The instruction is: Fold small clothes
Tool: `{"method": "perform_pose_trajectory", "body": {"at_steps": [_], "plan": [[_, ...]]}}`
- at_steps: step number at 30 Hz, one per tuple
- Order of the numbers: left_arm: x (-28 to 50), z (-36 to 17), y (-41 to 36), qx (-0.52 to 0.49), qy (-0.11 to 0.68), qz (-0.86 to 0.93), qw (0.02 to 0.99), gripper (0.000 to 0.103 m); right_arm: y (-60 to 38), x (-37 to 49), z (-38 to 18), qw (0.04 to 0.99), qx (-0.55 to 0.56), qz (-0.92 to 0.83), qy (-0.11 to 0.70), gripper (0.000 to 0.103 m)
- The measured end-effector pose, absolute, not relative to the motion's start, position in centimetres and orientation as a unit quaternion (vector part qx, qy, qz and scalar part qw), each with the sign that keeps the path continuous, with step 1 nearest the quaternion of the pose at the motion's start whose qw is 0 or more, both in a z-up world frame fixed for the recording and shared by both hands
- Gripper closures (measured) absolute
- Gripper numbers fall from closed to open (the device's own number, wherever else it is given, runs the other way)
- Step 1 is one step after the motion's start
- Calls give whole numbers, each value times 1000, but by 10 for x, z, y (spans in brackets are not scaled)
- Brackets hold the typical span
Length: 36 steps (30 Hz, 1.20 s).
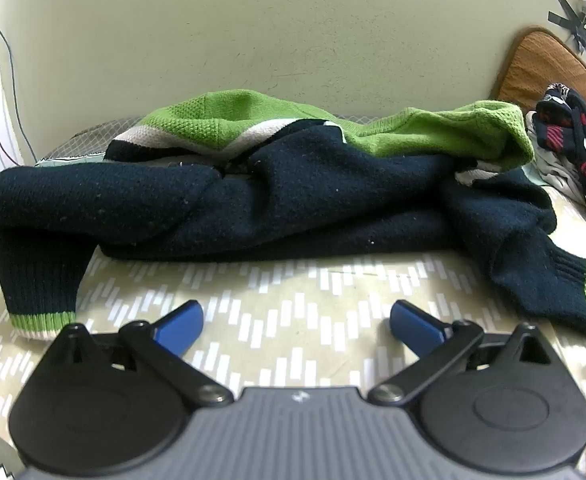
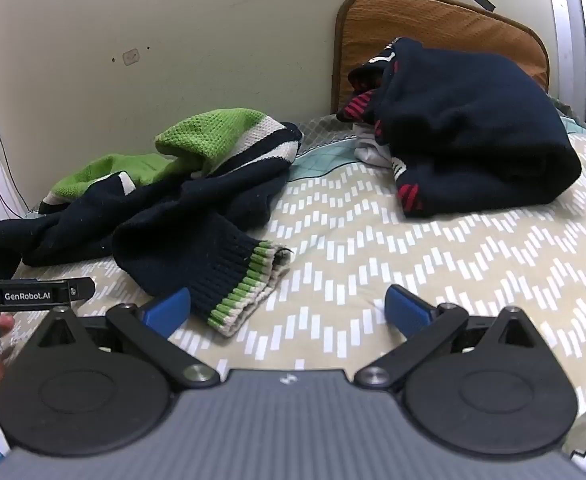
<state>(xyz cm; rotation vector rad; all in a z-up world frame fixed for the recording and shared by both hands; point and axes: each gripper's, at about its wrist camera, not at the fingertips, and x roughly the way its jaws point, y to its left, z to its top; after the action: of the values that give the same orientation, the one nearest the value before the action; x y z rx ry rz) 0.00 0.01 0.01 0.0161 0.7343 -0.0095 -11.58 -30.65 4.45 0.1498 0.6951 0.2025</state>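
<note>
Both tools gape, released — the left tool (image 1: 297,322) low centre, the right tool (image 2: 289,310) beside a sleeve cuff (image 2: 249,292). The navy-green sweater (image 1: 277,192) sprawls mid-frame across the patterned bed (image 1: 293,312).

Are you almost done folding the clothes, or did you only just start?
Maybe one is done: the navy and red garment sits bundled by the orange cushion, though how neatly I can't tell. Nothing is in hand: the left gripper and right gripper are both open and empty. The green and navy sweater lies crumpled, sleeves sprawled, waiting to be folded.
</note>
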Motion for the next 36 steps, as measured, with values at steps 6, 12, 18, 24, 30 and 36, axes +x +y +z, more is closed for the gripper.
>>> {"method": "perform_pose_trajectory", "body": {"at_steps": [6, 12, 18, 24, 30, 36], "plan": [[0, 0, 0, 8, 359, 0, 933, 0, -307, -115, 44, 932, 75, 99, 341, 0], [-1, 1, -1, 10, 359, 1, 933, 0, -308, -114, 44, 932, 74, 99, 342, 0], [-1, 1, 2, 11, 360, 2, 933, 0, -308, -114, 44, 932, 71, 98, 343, 0], [-2, 2, 0, 15, 360, 4, 933, 0, -301, -114, 44, 932, 61, 95, 345, 0], [-4, 4, 3, 20, 356, 6, 934, 0, -299, -114, 44, 933, 50, 97, 342, 0], [-8, 8, 13, -3, 342, 8, 940, 0, -285, -116, 49, 937, 36, 114, 329, 0]]}}
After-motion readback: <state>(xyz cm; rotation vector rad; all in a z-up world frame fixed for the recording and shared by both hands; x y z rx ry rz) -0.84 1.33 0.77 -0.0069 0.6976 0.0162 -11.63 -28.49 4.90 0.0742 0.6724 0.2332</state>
